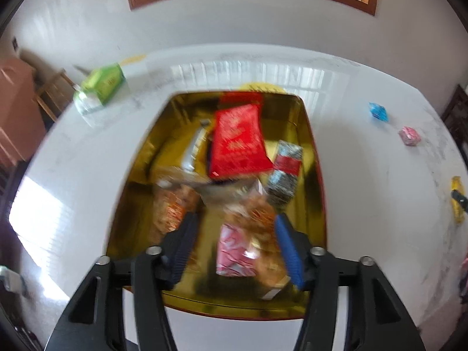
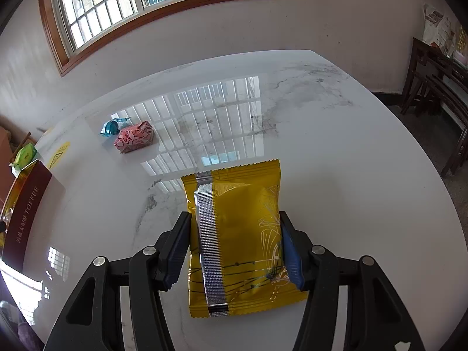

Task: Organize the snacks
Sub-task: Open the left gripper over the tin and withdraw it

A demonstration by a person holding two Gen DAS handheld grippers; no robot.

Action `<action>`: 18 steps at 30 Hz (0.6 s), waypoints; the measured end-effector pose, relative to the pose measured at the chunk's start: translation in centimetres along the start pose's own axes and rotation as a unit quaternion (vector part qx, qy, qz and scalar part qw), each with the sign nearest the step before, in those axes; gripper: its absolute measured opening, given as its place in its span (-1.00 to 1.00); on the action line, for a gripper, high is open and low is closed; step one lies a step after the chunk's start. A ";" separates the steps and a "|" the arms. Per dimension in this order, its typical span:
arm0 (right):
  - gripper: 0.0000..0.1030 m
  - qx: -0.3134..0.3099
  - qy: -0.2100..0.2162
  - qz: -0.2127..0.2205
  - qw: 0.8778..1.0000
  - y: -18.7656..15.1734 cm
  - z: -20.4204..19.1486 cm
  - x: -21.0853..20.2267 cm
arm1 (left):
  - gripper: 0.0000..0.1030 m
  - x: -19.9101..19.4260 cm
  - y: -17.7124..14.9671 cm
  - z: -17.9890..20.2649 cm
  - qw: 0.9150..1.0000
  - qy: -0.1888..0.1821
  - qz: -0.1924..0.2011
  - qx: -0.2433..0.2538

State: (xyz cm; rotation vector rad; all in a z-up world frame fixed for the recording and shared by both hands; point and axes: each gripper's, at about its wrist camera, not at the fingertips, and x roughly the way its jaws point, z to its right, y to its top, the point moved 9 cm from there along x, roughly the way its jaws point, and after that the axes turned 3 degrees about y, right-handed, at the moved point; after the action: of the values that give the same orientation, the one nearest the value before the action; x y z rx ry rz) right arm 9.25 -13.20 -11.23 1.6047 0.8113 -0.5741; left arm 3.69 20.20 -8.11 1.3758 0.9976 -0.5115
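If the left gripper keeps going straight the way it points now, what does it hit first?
Most likely the pink snack packet lying in the gold tin, directly between the open fingers of the left gripper. The picture is blurred, so depth is uncertain; an orange packet lies just beyond it.

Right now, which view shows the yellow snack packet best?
The right wrist view: the yellow packet fills the centre, sharp, clamped between the right gripper pads, its silver seam facing the camera. In the left wrist view, the yellow packet is a small blurred sliver at the right edge of the table.
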 end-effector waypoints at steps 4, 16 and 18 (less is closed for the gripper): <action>0.05 -0.002 -0.004 -0.001 1.000 0.0 0.0 0.0 | 0.44 -1.5 0.6 -0.7 0.999 0.031 0.041 0.007; 0.05 -0.009 -0.014 -0.003 1.000 -0.4 -0.8 -0.2 | 0.45 -2.8 -1.4 -3.2 0.997 0.044 0.064 -0.005; 0.05 -0.015 -0.013 -0.002 1.000 -0.7 -1.4 -0.4 | 0.45 -2.9 -2.0 -3.7 0.997 0.041 0.061 -0.009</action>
State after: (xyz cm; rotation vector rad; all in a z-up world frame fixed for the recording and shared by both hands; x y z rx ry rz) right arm 8.42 -11.82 -11.11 1.5652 0.8004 -0.5832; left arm -0.44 22.67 -6.51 1.4409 0.9742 -0.3559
